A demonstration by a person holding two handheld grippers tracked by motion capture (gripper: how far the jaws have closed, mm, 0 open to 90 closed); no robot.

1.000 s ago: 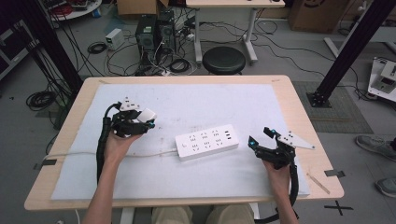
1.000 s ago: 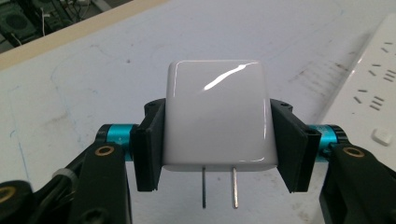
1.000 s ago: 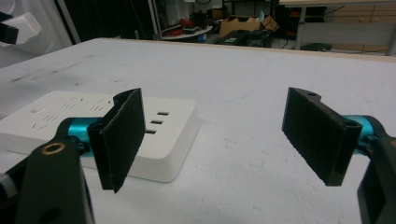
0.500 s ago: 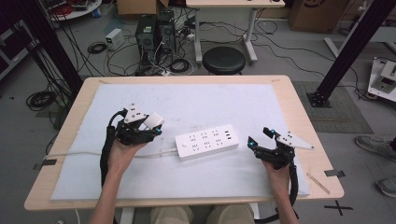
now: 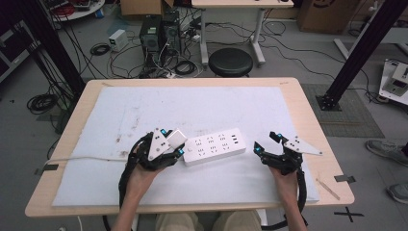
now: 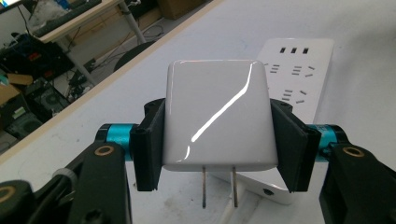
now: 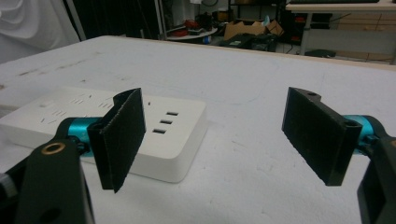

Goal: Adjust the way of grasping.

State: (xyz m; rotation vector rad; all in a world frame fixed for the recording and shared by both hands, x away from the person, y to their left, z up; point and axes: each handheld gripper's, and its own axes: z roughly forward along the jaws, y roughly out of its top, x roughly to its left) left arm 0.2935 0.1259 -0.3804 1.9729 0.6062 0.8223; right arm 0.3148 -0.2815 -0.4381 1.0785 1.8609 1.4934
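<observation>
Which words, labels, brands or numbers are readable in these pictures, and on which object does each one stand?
None can be read.
White charger in the left claw: plain glossy face, no print.
Power strip: sockets only, no legible marking.
Cardboard boxes in the background: too blurred to read.

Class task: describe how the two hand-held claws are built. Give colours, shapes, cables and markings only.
Each claw, left and right, has a black frame with two flat black rectangular pads on turquoise metal collars. Brass-coloured rivets mark the linkage joints. A grey three-cornered plate sits on top of each, and black cables trail back along the forearms. No sleeves reach the wrists.
</observation>
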